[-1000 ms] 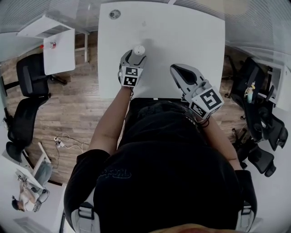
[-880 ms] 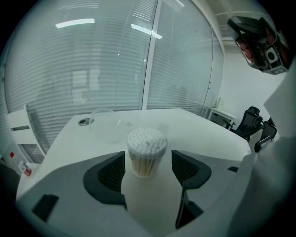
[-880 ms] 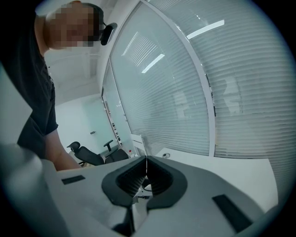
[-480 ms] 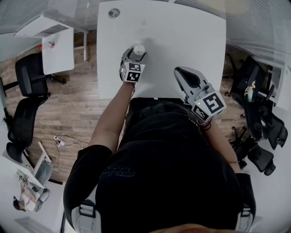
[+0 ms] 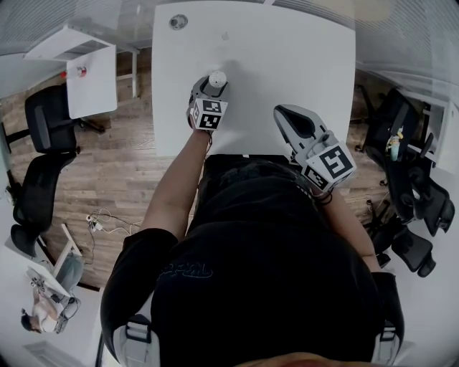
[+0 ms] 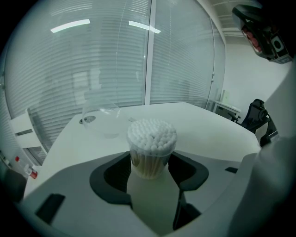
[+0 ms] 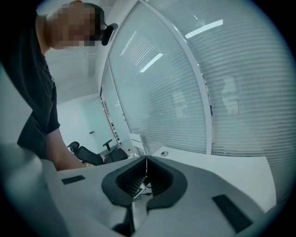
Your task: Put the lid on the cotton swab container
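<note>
The cotton swab container (image 6: 151, 149), a small clear tub packed with white-tipped swabs, stands upright on the white table (image 5: 287, 64) with no lid on it. It sits between the jaws of my left gripper (image 6: 152, 169), which are closing round it, the pads close beside its walls. In the head view the container (image 5: 217, 77) shows just past the left gripper (image 5: 210, 92). The clear domed lid (image 6: 102, 118) lies on the table farther off, to the left. My right gripper (image 5: 292, 120) hovers over the table's near edge, shut and empty.
A round cable grommet (image 5: 178, 22) sits at the table's far left corner. Office chairs (image 5: 43, 143) and a small side table (image 5: 90, 79) stand on the wood floor to the left, with more chairs (image 5: 409, 193) to the right. Window blinds (image 6: 115, 60) run behind the table.
My left gripper has slid a little forward so the container now stands between its jaws, and the jaws have narrowed. My right gripper has barely shifted.
</note>
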Tool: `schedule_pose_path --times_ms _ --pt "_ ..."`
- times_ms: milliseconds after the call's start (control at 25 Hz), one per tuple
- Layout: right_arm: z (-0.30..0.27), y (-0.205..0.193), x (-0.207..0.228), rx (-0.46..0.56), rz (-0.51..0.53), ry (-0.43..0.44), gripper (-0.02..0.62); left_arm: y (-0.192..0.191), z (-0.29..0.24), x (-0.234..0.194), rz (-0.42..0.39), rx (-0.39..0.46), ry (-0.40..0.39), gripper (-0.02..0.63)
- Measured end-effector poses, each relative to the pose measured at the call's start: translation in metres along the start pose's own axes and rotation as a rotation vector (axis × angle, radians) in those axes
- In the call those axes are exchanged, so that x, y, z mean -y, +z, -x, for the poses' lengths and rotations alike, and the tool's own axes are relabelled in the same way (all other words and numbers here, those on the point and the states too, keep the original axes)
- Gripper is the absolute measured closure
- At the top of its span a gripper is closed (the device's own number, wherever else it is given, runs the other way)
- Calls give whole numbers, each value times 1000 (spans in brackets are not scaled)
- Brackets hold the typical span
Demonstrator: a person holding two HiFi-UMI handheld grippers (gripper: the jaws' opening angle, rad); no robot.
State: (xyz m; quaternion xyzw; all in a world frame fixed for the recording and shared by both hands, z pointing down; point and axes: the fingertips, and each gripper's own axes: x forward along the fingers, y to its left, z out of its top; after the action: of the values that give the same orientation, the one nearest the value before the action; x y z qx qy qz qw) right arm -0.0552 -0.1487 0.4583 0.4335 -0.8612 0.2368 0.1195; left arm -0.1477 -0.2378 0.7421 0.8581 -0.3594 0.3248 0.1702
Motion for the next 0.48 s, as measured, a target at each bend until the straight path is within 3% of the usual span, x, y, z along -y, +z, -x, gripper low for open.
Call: schedule_pose_path --times_ms 480 --pt "17 -1 1 24 -6 11 572 19 18 18 -37 39 -28 347"
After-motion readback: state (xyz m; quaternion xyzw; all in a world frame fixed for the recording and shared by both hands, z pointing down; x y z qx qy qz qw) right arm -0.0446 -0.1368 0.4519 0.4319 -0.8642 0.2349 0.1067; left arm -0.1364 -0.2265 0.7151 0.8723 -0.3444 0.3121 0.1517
